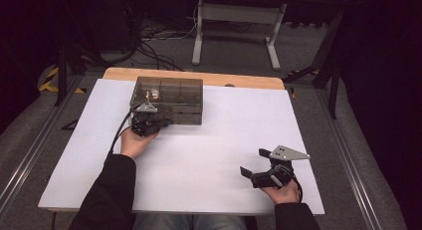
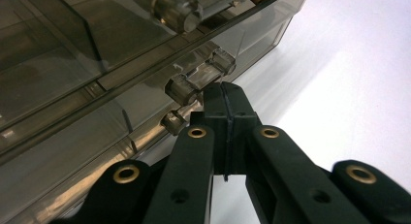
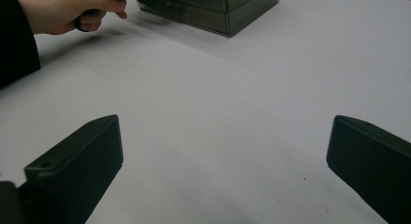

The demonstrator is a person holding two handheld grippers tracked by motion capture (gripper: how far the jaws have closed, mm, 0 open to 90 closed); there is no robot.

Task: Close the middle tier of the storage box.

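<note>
— Any writing you can make out from your end?

— None that I can read. I looked over the smoky plastic box (image 1: 168,98), the white worktop (image 1: 199,155) and the grey plate (image 1: 289,153) on the right tool: no label, brand or number on any of them.

— Floor markings?

— Only yellow-and-black hazard stripes (image 1: 50,78) on the floor at the far left, without lettering.

A white board (image 1: 199,155) covers the wooden table (image 1: 194,76); cables (image 1: 154,38) behind.
</note>
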